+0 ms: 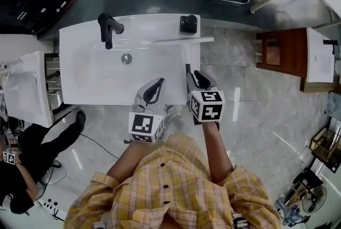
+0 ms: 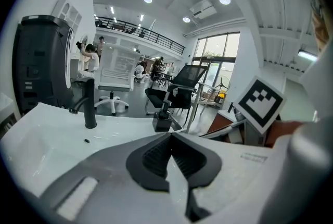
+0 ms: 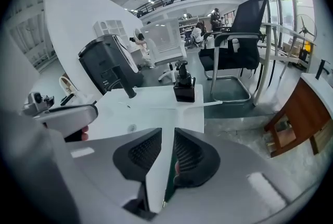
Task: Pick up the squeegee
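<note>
Squeegee looks to me like the thin white bar lying flat at the back-right of the sink top, just in front of the black dispenser. Its right end hangs past the sink's edge, and neither gripper is touching it. R gripper is over the sink's front-right edge, tilted down, jaws spread w/ a clear gap; I see only sink top through it, nothing pinched. L gripper is just beside it over the front rim, pads pressed together at the tips, empty; tap is at back-left.
</note>
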Demonstrator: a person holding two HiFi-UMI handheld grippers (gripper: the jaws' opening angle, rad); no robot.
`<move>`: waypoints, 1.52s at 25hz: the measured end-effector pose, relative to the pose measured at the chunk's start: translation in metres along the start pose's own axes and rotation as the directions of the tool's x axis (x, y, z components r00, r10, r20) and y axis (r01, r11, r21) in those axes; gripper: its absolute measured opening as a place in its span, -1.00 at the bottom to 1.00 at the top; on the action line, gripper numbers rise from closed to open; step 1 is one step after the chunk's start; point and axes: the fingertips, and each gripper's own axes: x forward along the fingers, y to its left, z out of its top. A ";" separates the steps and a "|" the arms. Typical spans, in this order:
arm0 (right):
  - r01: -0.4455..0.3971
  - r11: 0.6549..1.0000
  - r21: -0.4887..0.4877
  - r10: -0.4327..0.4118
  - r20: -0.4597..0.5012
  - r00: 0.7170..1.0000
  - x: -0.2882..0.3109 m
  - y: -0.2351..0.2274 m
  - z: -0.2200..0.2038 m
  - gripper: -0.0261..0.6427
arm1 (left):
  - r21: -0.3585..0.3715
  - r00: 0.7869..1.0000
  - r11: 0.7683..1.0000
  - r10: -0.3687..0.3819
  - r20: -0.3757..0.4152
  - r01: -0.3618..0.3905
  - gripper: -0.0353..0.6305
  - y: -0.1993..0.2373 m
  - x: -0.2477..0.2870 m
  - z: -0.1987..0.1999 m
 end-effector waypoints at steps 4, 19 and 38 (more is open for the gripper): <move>0.009 1.000 0.007 -0.008 -0.052 0.999 0.014 -0.002 -0.007 -0.69 | -0.013 1.000 1.000 0.004 -0.012 -0.004 -0.89 0.009 0.005 -0.002; 0.109 0.992 -0.056 -0.117 -0.175 0.978 0.054 -0.015 -0.026 -0.67 | -0.054 0.999 0.999 -0.009 -0.045 0.007 -0.89 0.024 0.014 -0.015; 0.151 0.986 -0.076 -0.167 -0.276 0.947 0.076 -0.024 -0.035 -0.63 | -0.076 0.999 0.997 -0.020 -0.051 0.016 -0.89 0.033 0.015 -0.018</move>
